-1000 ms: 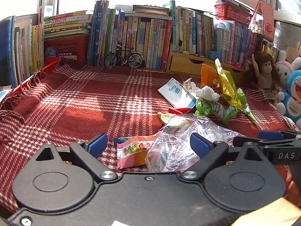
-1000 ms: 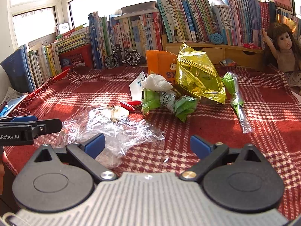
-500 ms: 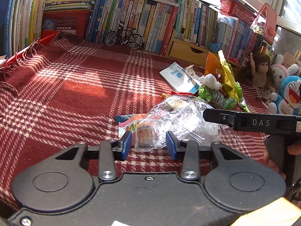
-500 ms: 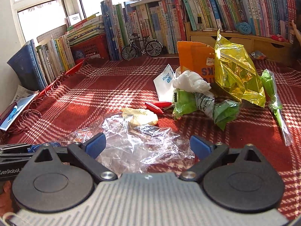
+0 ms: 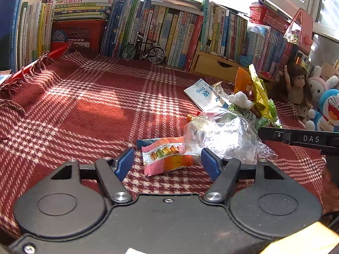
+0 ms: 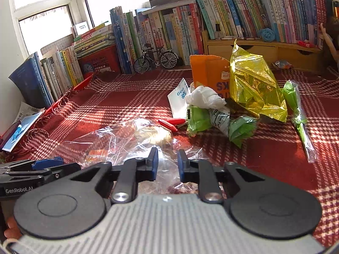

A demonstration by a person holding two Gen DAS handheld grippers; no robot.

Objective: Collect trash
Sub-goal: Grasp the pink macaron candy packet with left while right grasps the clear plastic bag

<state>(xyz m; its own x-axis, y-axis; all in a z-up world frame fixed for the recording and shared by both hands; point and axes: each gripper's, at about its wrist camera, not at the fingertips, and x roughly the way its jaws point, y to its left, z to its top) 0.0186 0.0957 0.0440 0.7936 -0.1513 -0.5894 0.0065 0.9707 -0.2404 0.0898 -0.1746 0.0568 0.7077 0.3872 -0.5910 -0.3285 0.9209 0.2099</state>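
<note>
A crumpled clear plastic bag (image 6: 118, 139) lies on the red plaid cloth (image 6: 118, 103), and my right gripper (image 6: 167, 165) is shut on its near edge, jaws nearly together. The same clear bag (image 5: 222, 133) shows in the left wrist view, with a right finger (image 5: 296, 138) reaching in beside it. My left gripper (image 5: 167, 165) is open, a pink macaron snack wrapper (image 5: 167, 158) lying flat between its fingers. Further back sit a yellow foil bag (image 6: 254, 89), an orange packet (image 6: 205, 74), a white tissue (image 6: 205, 97) and green wrappers (image 6: 214, 120).
Books (image 5: 169, 27) line the back and left edges, with a toy bicycle (image 5: 144, 50) and a wooden drawer unit (image 5: 214, 65) in front of them. A doll (image 5: 296, 86) and plush toys (image 5: 326, 108) stand at the right. A long green wrapper (image 6: 298, 114) lies apart.
My left gripper, open a second ago and half shut half a second ago, has opened again. My right gripper has moved in over the clear bag and shut on it.
</note>
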